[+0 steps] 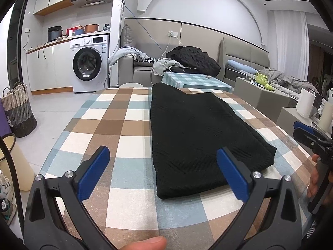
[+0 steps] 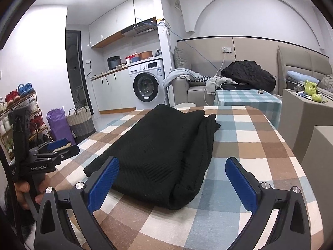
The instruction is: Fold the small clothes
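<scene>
A black knit garment (image 1: 195,137) lies folded into a long strip on the checked table (image 1: 116,125). In the right wrist view the garment (image 2: 162,152) shows its layered folded edge at the near right. My left gripper (image 1: 164,156) is open and empty, hovering just before the garment's near end. My right gripper (image 2: 172,164) is open and empty, also above the garment's near end. The right gripper shows at the right edge of the left wrist view (image 1: 308,133). The left gripper shows at the left of the right wrist view (image 2: 56,148).
Beyond the table stand a washing machine (image 1: 89,64), a sofa with a black coat (image 1: 193,58), and a small checked table (image 1: 195,81). A woven basket (image 1: 18,112) sits on the floor at left. Grey blocks (image 2: 301,114) stand to the right.
</scene>
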Tool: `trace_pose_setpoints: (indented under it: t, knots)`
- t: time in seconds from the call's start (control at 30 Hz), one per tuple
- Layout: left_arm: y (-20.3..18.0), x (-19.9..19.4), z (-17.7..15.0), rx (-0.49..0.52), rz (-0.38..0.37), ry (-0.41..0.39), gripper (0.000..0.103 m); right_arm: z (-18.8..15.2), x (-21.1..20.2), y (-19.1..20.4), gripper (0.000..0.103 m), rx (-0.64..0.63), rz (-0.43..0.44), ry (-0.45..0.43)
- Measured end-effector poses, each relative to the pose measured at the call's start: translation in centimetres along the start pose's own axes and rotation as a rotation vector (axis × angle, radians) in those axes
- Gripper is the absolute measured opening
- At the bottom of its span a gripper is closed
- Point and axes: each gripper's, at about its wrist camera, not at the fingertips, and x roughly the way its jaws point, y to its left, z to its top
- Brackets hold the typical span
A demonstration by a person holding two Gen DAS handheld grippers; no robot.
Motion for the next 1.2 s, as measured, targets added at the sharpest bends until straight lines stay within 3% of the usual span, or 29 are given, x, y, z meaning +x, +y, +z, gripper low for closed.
trace_pose_setpoints:
  t: [1.2]
  knots:
    - [0.64,0.11,-0.18,0.005,-0.003,-0.025,0.102,-0.13,-0.19,0.56,0.103,-0.048,-0.02,-0.02]
